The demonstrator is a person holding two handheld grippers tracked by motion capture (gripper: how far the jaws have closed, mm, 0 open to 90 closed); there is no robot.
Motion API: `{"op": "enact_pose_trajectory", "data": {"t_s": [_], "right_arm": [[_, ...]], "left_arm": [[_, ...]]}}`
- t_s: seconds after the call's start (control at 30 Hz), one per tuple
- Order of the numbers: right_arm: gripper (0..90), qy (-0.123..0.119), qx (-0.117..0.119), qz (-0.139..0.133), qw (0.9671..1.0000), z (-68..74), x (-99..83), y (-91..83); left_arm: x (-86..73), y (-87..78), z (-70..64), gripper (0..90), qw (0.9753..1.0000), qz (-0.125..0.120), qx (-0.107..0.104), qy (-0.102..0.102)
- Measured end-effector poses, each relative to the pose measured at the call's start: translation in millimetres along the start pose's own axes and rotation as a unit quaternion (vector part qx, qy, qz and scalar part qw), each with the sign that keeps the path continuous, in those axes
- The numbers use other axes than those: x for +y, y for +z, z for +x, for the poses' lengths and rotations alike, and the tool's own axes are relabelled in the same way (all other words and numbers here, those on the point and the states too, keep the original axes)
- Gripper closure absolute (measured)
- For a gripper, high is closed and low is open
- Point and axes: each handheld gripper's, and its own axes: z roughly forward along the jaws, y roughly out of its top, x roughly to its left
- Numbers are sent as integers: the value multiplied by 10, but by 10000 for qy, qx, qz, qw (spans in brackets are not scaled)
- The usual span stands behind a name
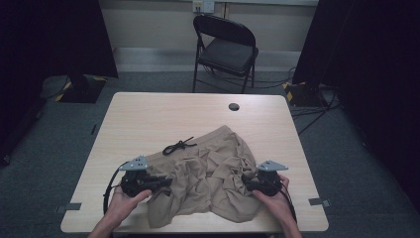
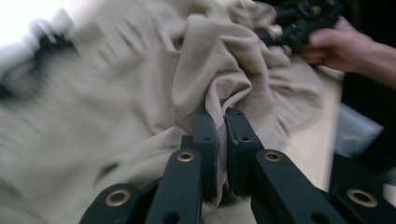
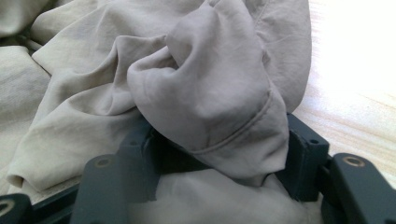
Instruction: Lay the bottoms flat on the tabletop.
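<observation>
shorts [image 1: 208,173] bunch over right hand-held gripper [image 3: 219,158], hiding its jaw gap.

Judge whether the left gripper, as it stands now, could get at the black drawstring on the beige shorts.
Probably not straight away. The left gripper is shut on a fold of the beige shorts, so it must let go first. The black drawstring lies exposed on the cloth just beyond, with nothing over it.

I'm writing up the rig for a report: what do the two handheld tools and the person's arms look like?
Both tools, left and right, are black, each topped by a grey three-cornered plate. A black cable loops from the left one. Up close, the black jaws show brass-coloured pivot rings and small screw holes. The person's forearms are bare, with no sleeves visible.
</observation>
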Motion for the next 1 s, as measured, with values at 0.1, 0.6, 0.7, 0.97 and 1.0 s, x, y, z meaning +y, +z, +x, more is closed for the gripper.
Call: {"op": "enact_pose_trajectory", "data": {"t_s": [0.1,0.6,0.7,0.97,1.0], "right_arm": [[390,2,3,2,10000,0,0,0],[236,77,113,-174,9998,-35,137,-183],[186,174,156,-363,9991,-58,239,-288],[260,340,211,-813,9959,-162,578,-335],[340,296,224,-810,9960,-176,611,-278]], "left_arm": [[-202,63,72,842,9986,419,314,87],[-223,-91,127,640,9994,69,339,-92],[-134,-187,143,589,9989,-40,463,-41],[47,-317,226,532,9965,-485,654,-194],[58,-296,244,586,9964,-496,652,-214]]}}
